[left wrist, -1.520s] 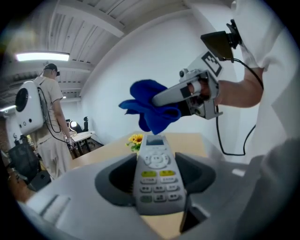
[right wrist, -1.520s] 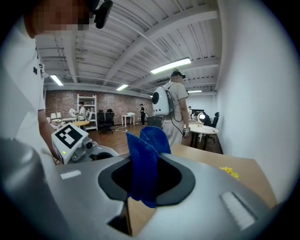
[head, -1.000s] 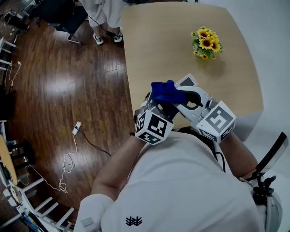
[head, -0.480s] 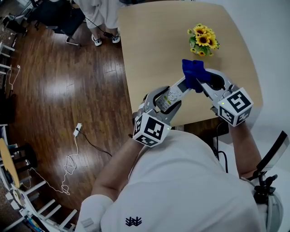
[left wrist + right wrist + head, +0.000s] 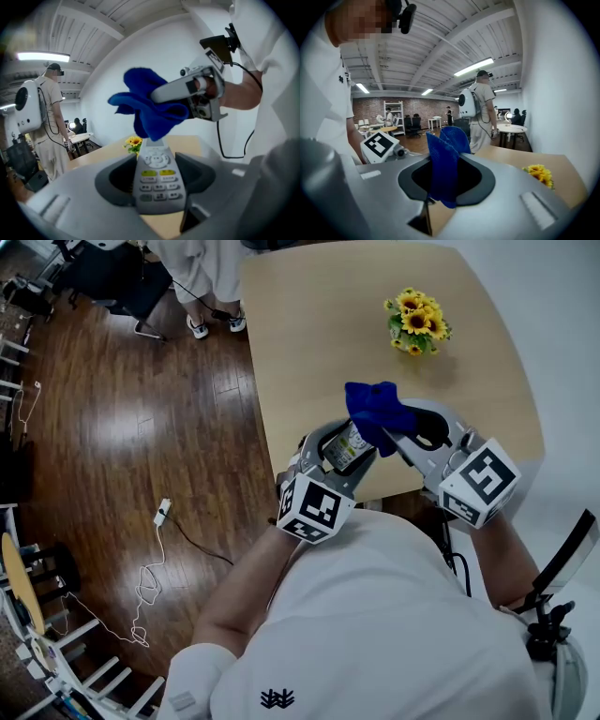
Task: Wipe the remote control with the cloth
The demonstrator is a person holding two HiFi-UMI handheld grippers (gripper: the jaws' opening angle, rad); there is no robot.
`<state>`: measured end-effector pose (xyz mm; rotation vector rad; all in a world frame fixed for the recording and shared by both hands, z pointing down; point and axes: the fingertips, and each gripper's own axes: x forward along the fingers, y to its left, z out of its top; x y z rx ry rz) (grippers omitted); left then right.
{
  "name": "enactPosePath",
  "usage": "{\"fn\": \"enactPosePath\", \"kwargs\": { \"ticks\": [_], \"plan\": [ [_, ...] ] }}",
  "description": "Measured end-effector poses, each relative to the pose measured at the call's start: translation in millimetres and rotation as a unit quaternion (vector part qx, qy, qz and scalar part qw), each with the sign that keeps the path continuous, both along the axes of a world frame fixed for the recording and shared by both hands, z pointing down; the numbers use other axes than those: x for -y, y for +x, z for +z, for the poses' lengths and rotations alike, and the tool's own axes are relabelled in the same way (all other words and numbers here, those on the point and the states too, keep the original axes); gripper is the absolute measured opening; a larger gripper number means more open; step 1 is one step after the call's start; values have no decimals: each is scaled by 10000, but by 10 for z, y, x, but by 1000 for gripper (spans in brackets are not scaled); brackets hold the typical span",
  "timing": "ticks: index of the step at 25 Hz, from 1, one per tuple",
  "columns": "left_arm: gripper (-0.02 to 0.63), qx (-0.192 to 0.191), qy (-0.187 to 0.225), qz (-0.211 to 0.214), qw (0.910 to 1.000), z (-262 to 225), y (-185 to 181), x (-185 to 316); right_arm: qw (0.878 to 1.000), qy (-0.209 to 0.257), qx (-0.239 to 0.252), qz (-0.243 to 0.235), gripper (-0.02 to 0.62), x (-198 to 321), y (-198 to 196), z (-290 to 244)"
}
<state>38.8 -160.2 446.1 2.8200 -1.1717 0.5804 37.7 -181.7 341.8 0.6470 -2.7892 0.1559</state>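
My left gripper is shut on a grey remote control, held above the table's near edge with its buttons up. In the left gripper view the remote sticks out between the jaws. A blue cloth is bunched in my right gripper, which is shut on it. The cloth hangs over the remote's far tip and hides it. In the right gripper view the cloth stands up between the jaws.
A small bunch of yellow sunflowers stands at the back of the light wooden table. A person stands on the dark wood floor by the table's far left corner. A white cable lies on the floor.
My right gripper swung the cloth away from the left gripper toward the flowers, then came back to the remote's far end. The left gripper and remote stayed put.
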Motion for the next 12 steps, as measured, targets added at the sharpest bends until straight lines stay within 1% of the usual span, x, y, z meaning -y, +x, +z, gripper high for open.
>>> {"fn": "enactPosePath", "kwargs": {
  "ticks": [3, 6, 8, 12],
  "plan": [
    [275, 6, 31, 5, 10000, -37, 4, 32, 9982, -158, 116, -562, 83, -306, -358, 39],
    [275, 17, 58, -9, 10000, -72, -23, 33, 9962, -311, 117, -804, 83, -449, -533, 137],
    [275, 24, 64, -34, 10000, -79, -62, 19, 9963, -360, 81, -775, 83, -424, -534, 194],
    [275, 4, 46, -61, 10000, -73, -119, -24, 9982, -381, -56, -449, 83, -199, -358, 269]
  ]
}}
